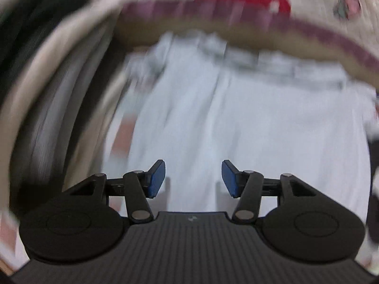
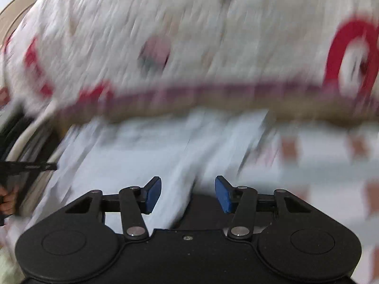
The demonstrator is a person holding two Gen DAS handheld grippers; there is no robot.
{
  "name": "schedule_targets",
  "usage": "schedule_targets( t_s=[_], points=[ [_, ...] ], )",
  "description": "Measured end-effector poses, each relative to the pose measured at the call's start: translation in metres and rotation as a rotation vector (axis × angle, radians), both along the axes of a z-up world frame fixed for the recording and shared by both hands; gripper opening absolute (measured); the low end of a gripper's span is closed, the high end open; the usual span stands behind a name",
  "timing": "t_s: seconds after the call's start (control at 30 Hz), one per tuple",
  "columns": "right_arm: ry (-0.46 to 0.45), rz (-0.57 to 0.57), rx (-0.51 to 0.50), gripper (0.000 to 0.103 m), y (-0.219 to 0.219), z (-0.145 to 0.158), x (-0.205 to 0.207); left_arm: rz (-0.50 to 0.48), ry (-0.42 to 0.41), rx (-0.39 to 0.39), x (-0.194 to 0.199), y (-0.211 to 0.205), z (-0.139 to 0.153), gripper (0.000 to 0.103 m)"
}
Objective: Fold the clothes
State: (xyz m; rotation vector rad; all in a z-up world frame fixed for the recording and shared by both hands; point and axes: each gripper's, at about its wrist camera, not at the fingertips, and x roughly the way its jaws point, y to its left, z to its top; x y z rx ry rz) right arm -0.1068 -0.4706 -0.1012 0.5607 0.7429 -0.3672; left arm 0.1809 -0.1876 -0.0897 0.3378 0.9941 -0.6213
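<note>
Garment: pale blue-white trousers (image 1: 236, 123) lie spread flat, waistband at the far end against a patterned white-and-red cloth (image 2: 189, 35). Left gripper (image 1: 193, 179) and right gripper (image 2: 188, 195) both hang over them, jaws apart, nothing held. Views are blurred. Judgement: settle first, then pinch matching edges and lift evenly so the fold lands square.

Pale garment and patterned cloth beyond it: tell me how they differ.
The pale garment is plain bluish white; the patterned cloth is cream with red shapes. The pale garment lies nearest both claws, reaching between the right claw's open jaws; the patterned cloth sits farther off. The patterned cloth has a dark red border; the pale garment shows none. Both are motion-blurred fabric.
</note>
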Motion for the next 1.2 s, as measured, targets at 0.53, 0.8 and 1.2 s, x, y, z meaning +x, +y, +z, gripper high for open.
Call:
schedule_targets(
  t_s=[0.53, 0.8, 1.2],
  points=[
    [0.087, 0.434, 0.170, 0.056, 0.159, -0.041, 0.022, 0.199, 0.130, -0.082, -0.054, 0.139, -0.022, 0.053],
    [0.248, 0.860, -0.453, 0.055, 0.229, -0.047, 0.020, 0.213, 0.164, -0.114, -0.057, 0.146, -0.024, 0.060],
    [0.163, 1.058, -0.655, 0.059, 0.253, -0.056, 0.034, 0.219, 0.113, -0.111, -0.054, 0.146, -0.027, 0.062]
  ],
)
